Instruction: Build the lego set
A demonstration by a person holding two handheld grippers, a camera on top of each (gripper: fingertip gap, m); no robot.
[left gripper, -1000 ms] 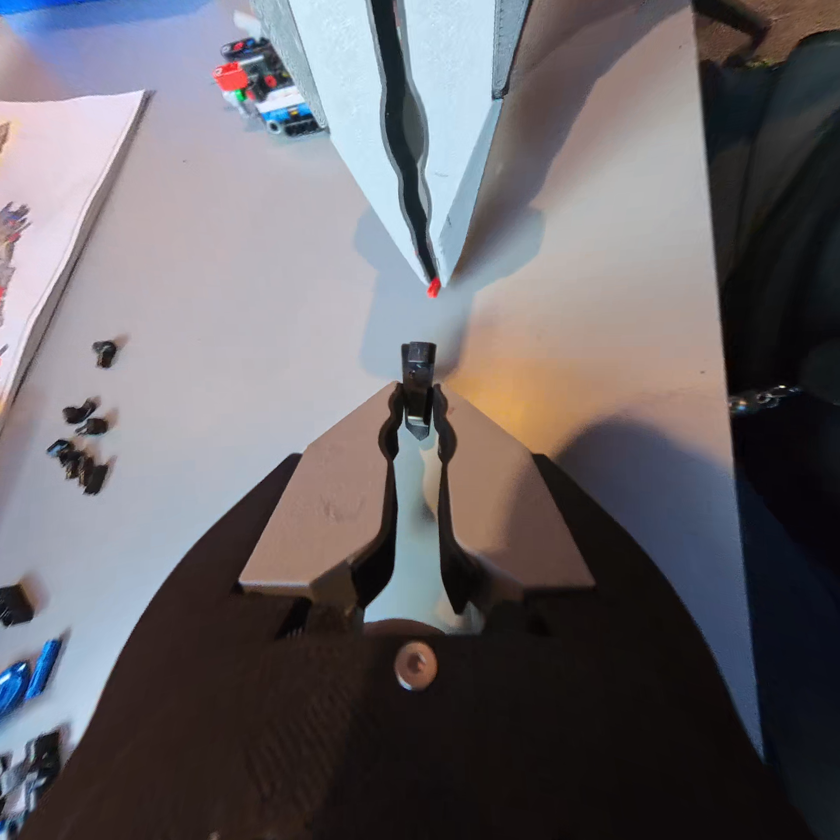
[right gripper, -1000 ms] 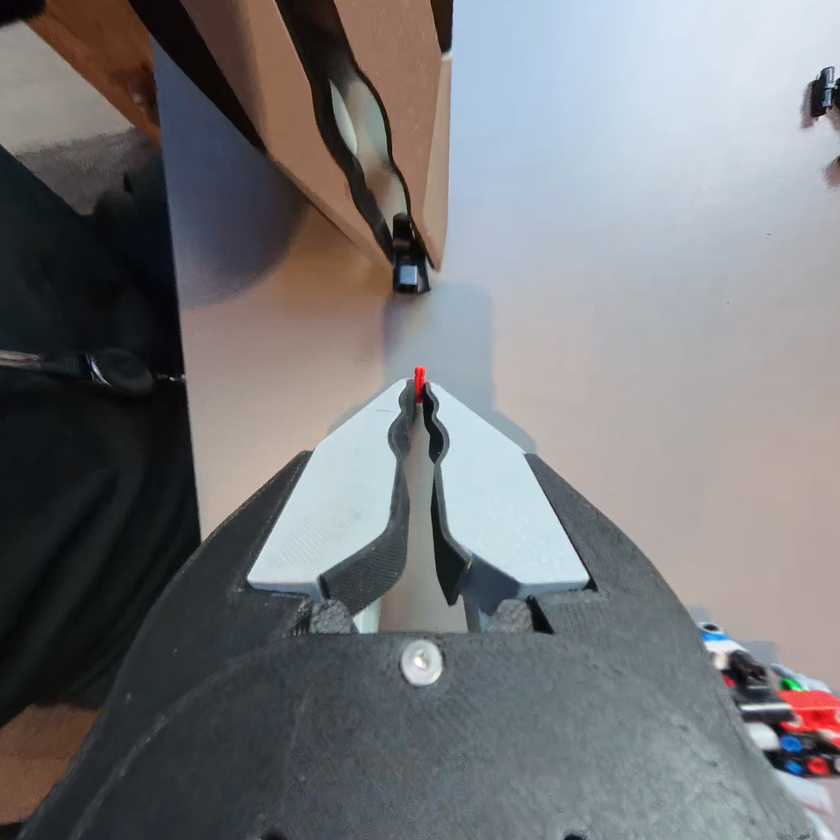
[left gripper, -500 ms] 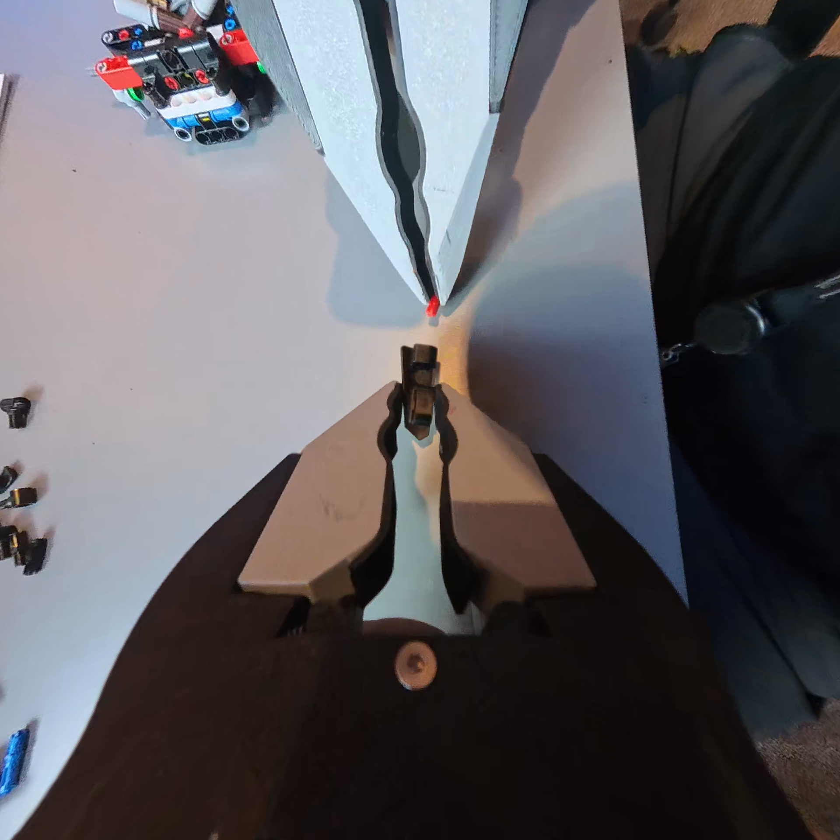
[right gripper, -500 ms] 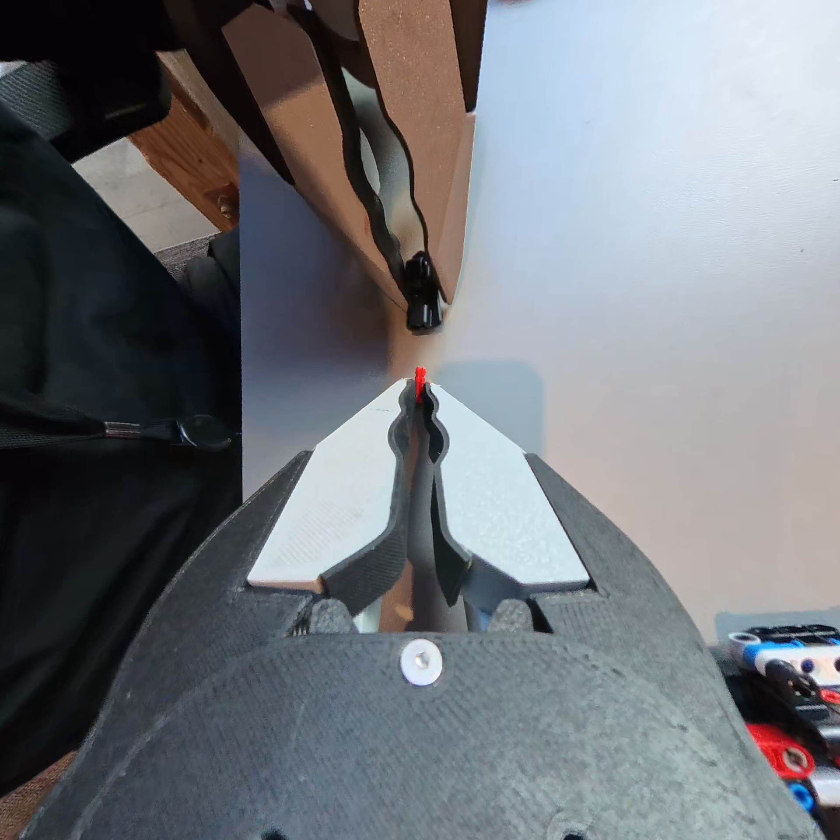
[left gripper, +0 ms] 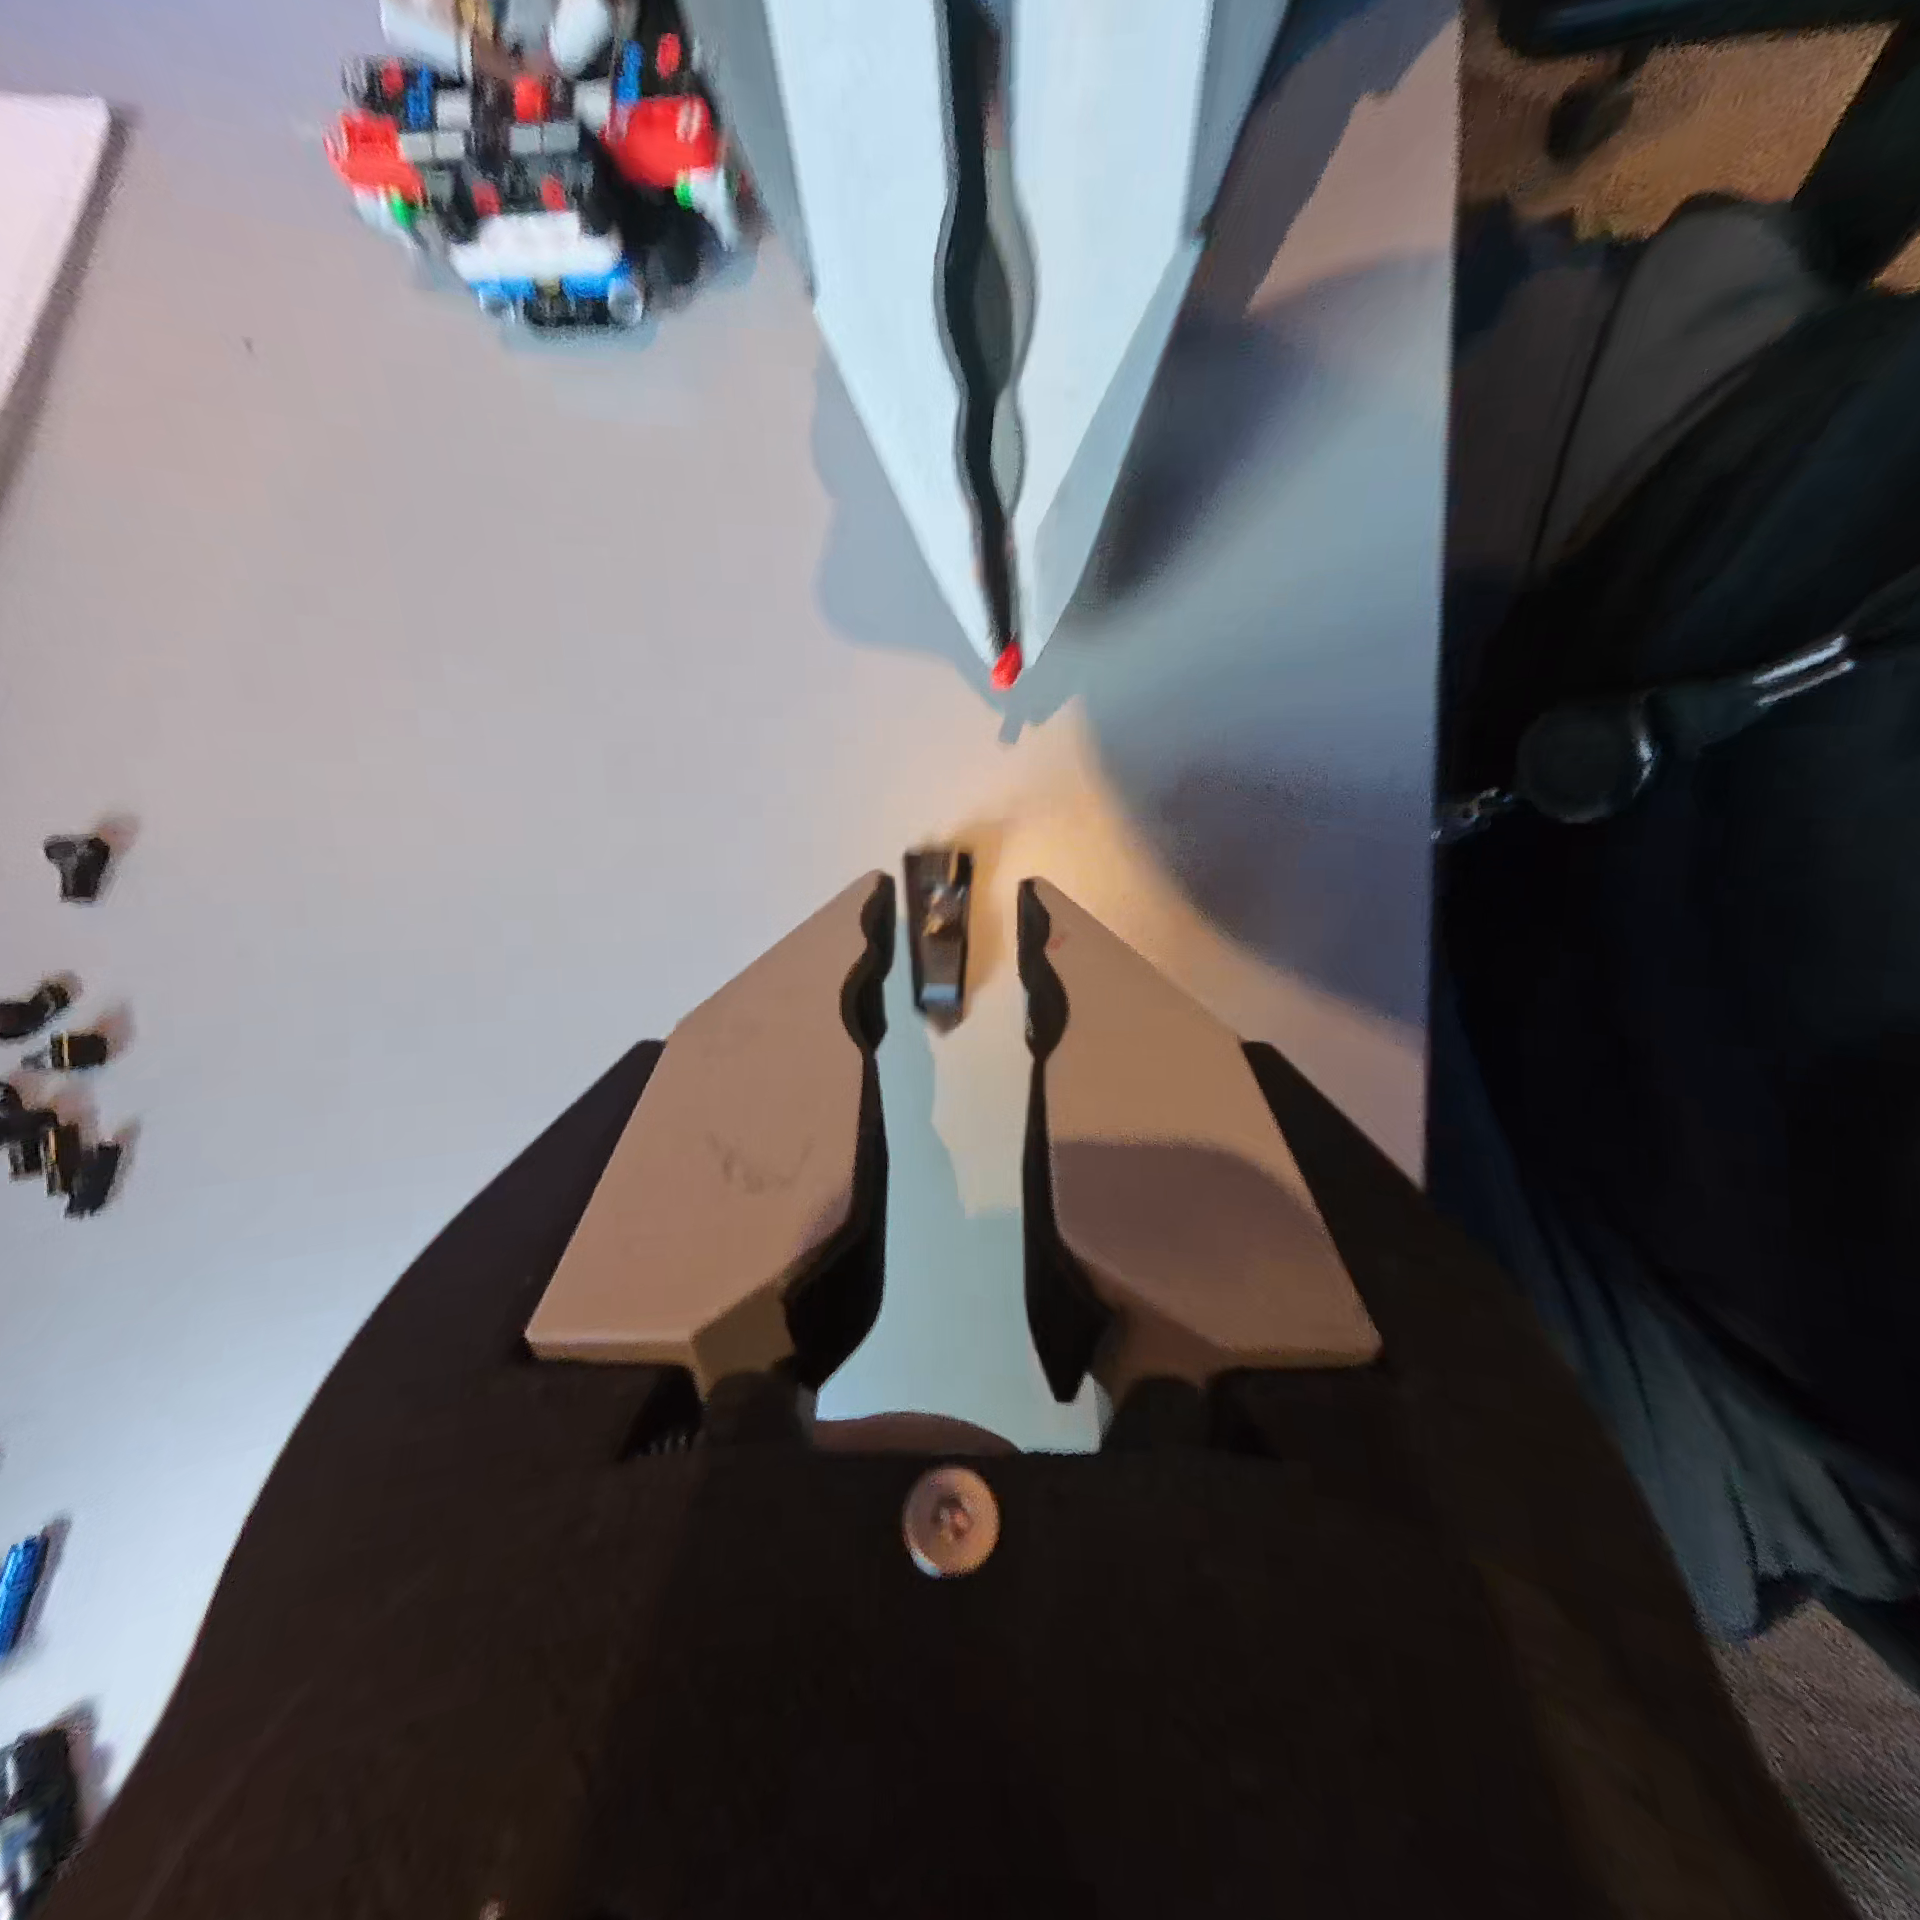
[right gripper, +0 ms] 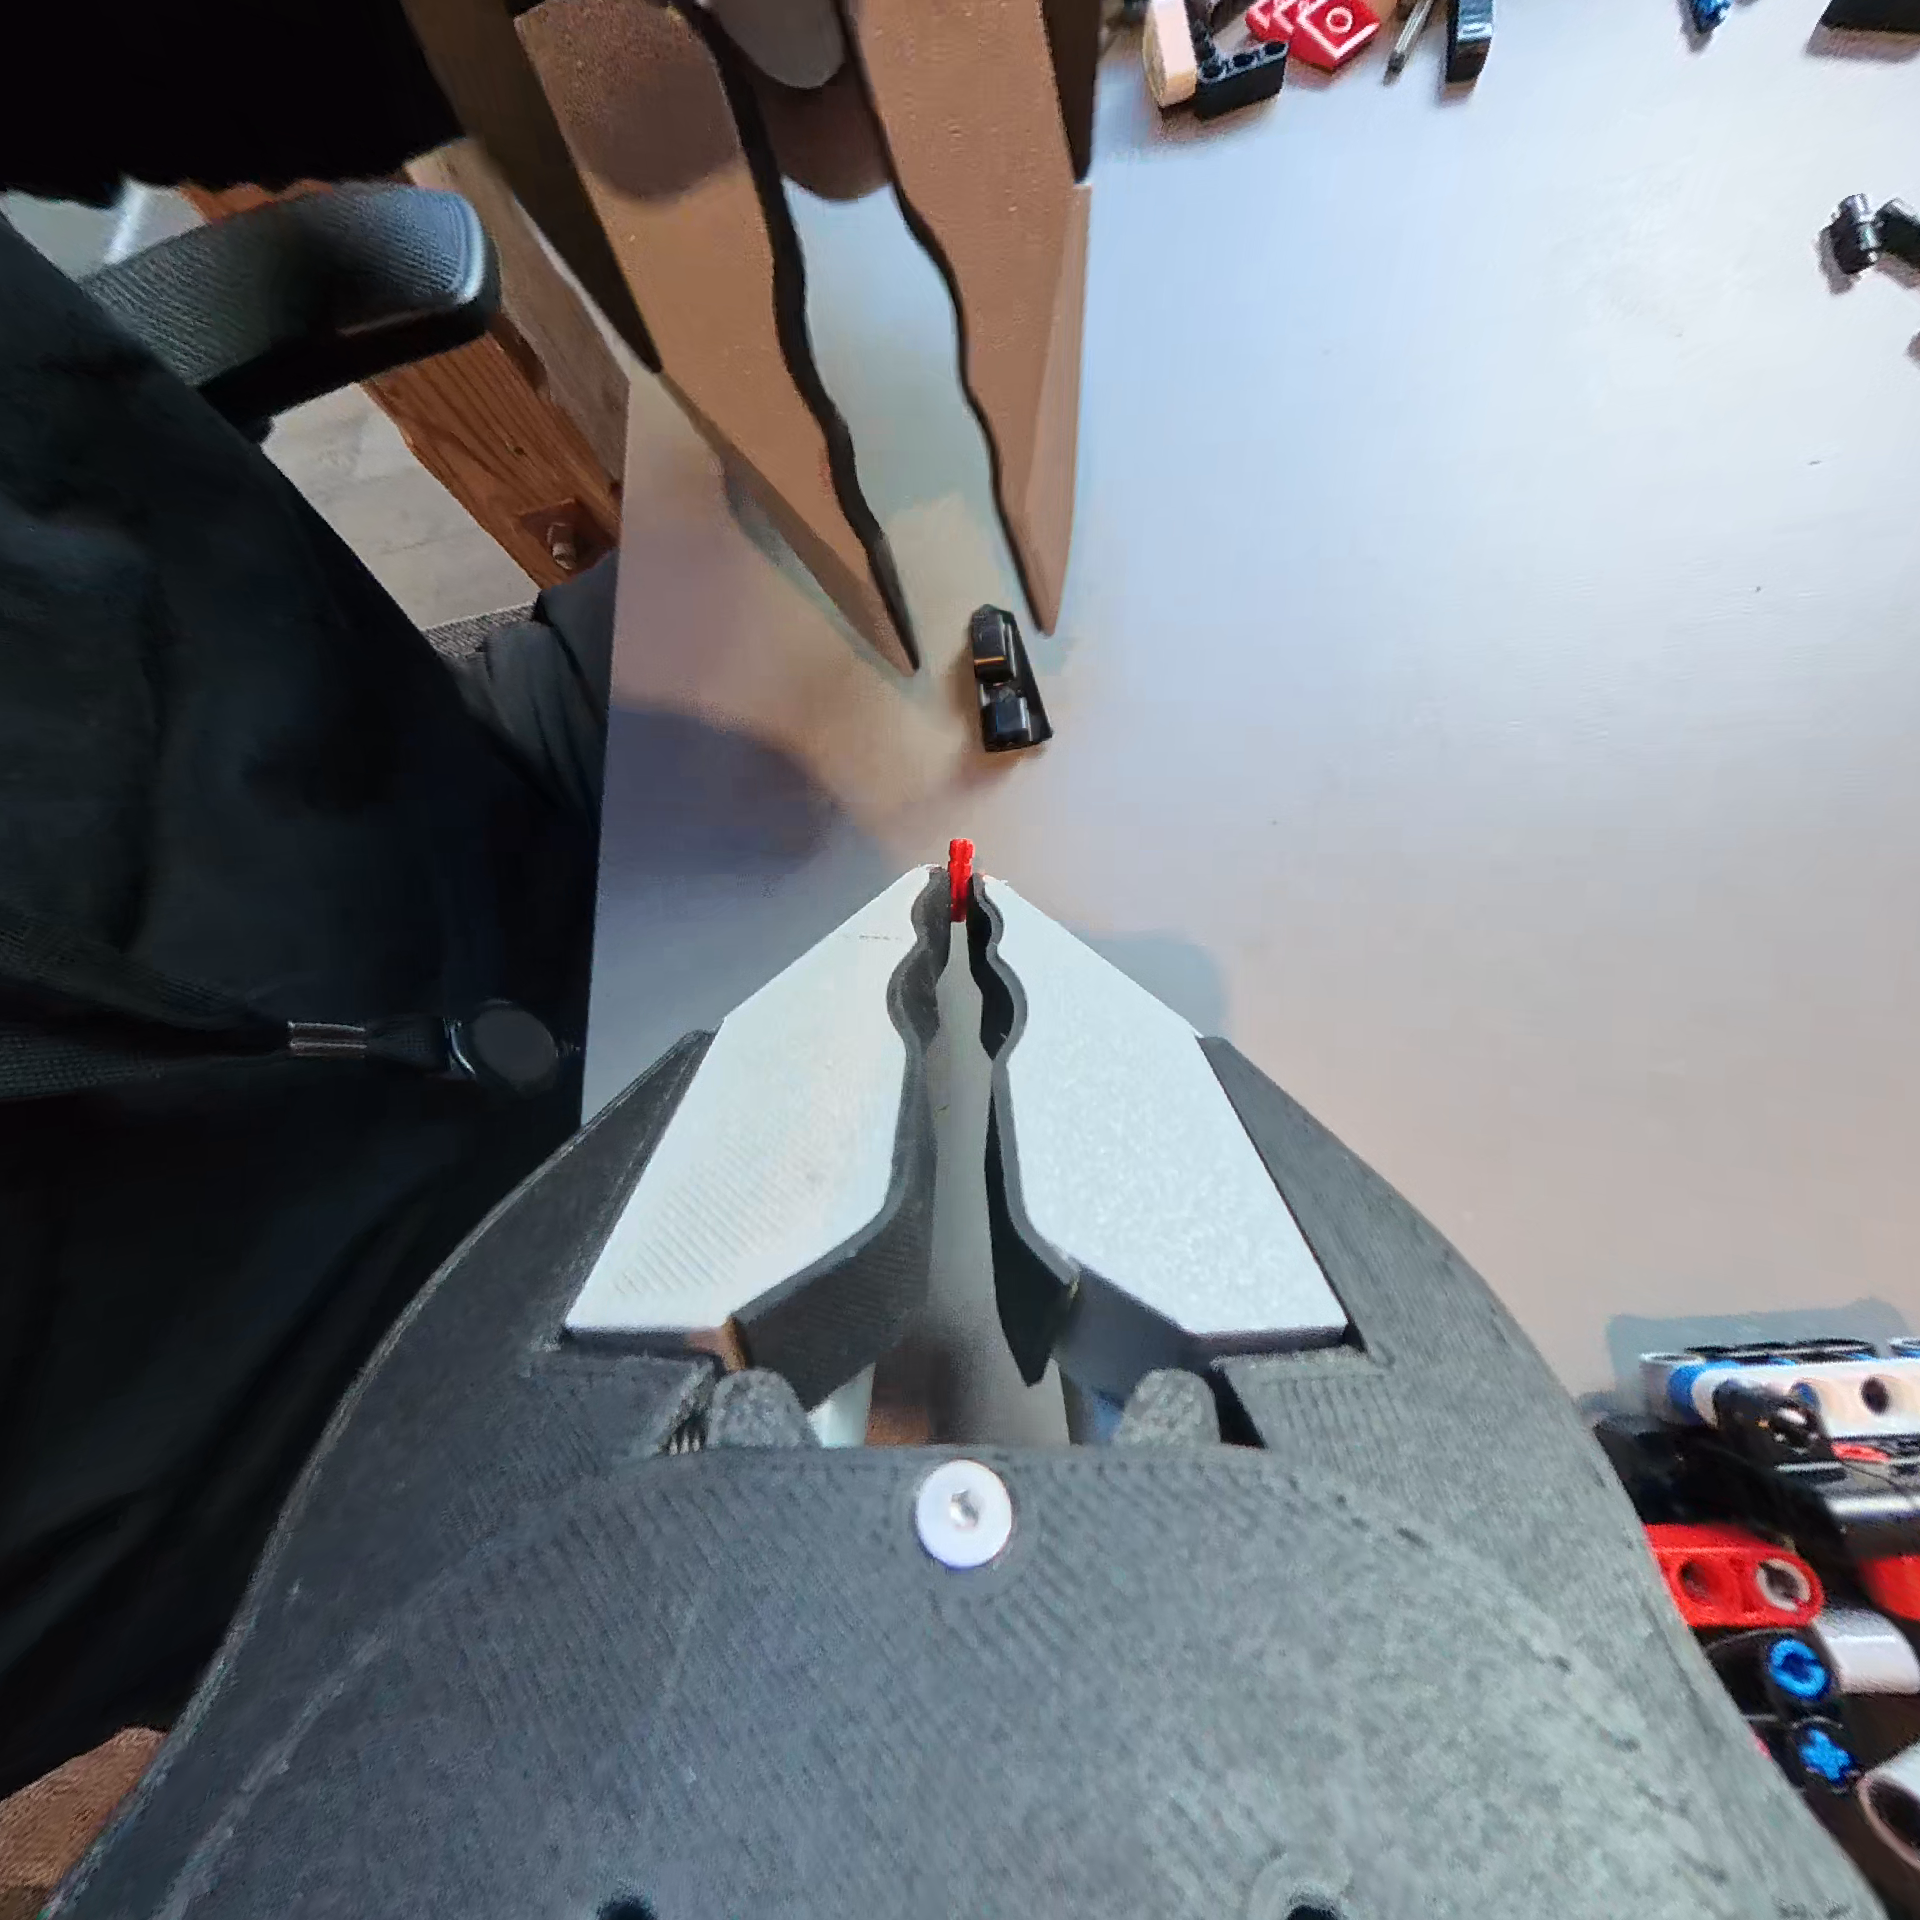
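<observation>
My left gripper (left gripper: 954, 891) with tan fingers is open. A small black lego piece (left gripper: 938, 940) lies on the white table between its fingertips, touched by neither. In the right wrist view the same piece (right gripper: 1004, 681) lies just past the left gripper's (right gripper: 977, 644) spread tips. My right gripper (right gripper: 960, 881) with grey fingers is shut on a tiny red pin (right gripper: 960, 873) that sticks out of its tips. The red pin also shows in the left wrist view (left gripper: 1005, 665), a short way beyond the black piece. A part-built lego model (left gripper: 530, 197) stands at the back left.
Small black pieces (left gripper: 62, 1101) and blue pieces (left gripper: 21, 1590) lie along the table's left side. A white booklet (left gripper: 42, 208) lies at the far left. The table edge (left gripper: 1439, 935) runs close on the right, with a person's dark clothing beyond. The model (right gripper: 1808, 1507) sits beside my right gripper. Left tips to right tips: about 5 cm.
My left gripper has opened and let go of the black piece, which now lies on the table. The right gripper still holds the red pin and is a little farther from the piece.
</observation>
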